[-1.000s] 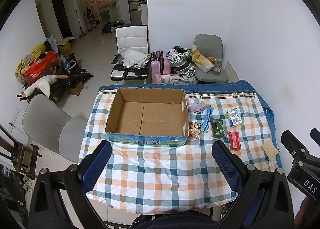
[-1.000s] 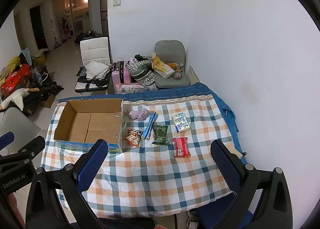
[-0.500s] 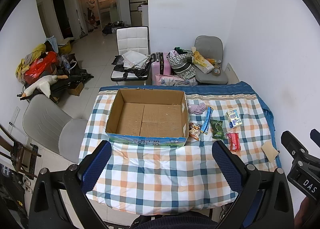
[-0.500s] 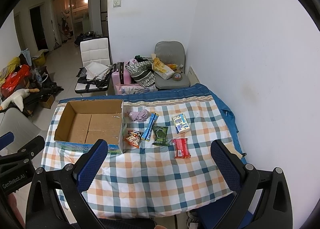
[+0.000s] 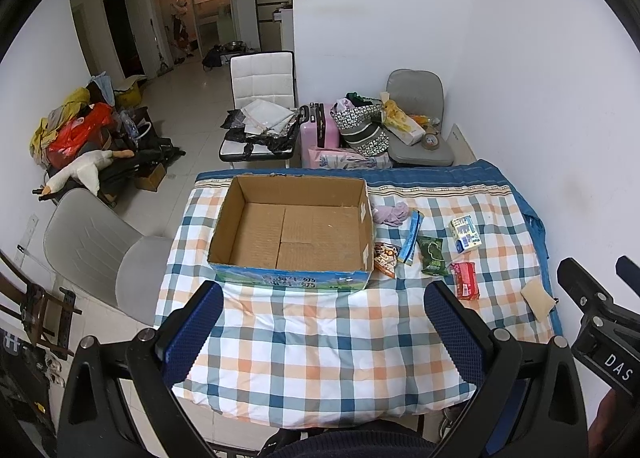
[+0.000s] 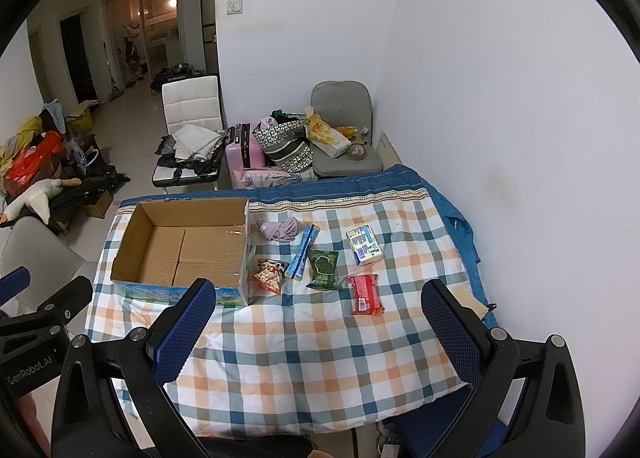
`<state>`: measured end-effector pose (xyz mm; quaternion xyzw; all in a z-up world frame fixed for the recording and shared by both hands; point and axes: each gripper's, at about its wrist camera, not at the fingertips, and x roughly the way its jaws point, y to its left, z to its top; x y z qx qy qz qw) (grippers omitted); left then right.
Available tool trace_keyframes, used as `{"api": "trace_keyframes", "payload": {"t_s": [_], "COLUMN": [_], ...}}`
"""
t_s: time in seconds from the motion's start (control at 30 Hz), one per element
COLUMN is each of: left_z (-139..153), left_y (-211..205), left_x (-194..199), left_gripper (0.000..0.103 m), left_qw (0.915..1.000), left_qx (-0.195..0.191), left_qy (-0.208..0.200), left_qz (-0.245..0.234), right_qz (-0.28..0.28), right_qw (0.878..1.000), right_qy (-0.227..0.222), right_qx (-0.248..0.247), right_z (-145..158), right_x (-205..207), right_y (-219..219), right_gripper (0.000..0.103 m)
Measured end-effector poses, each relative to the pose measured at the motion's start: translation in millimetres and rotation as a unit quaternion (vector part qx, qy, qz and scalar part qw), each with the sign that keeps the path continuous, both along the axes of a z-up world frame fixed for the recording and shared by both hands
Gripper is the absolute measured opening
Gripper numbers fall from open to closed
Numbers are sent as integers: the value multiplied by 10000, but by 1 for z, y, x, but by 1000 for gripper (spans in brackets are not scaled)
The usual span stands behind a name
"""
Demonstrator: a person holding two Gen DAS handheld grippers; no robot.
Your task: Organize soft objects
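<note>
An open, empty cardboard box [image 5: 292,232] [image 6: 184,246] stands on the checked tablecloth [image 5: 320,338]. To its right lie a crumpled purple cloth [image 5: 392,213] [image 6: 280,229], a blue packet [image 6: 305,250], an orange snack bag [image 6: 270,276], a green packet [image 6: 323,270], a red packet [image 6: 365,294], a white pack [image 6: 363,245] and a tan sponge [image 5: 538,296]. My left gripper [image 5: 324,334] is open and empty, above the table's near edge. My right gripper [image 6: 316,334] is open and empty, also above the near edge.
A grey chair [image 5: 100,246] stands left of the table. Behind the table are a white chair [image 5: 262,97], a pink suitcase [image 5: 318,129], bags and a grey chair [image 5: 416,113]. A white wall [image 6: 520,137] runs along the right.
Both views have drifted back a little, so the table and its items sit slightly farther away. Both grippers stay open and empty.
</note>
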<state>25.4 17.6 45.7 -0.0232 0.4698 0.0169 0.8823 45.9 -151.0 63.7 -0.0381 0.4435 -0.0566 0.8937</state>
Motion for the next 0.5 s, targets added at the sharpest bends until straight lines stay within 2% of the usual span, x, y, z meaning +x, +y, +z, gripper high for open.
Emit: {"api": "trace_keyframes", "payload": {"t_s": [0.13, 0.23, 0.37, 0.43, 0.5], "left_z": [-3, -27, -78, -113, -145], "left_y": [-13, -36, -71, -92, -109], "left_x": [24, 49, 97, 137, 164], "left_gripper": [103, 103, 103, 103, 103], "left_qw": [9998, 9993, 9973, 9926, 9883], "left_qx": [-65, -62, -66, -279, -425], "left_qy": [-73, 53, 399, 894, 1211], "left_qz": [-149, -373, -609, -771, -819], "right_qz": [-89, -275, -645, -794, -916], "right_qw": [9996, 9977, 9932, 9898, 9857], "right_qy": [70, 286, 621, 803, 957], "right_qx": [264, 553, 738, 864, 1039], "right_z": [-6, -20, -53, -85, -114], "right_x": [9, 27, 60, 73, 93], "right_y": [-10, -31, -75, -109, -138], "right_gripper": [103, 103, 103, 103, 103]}}
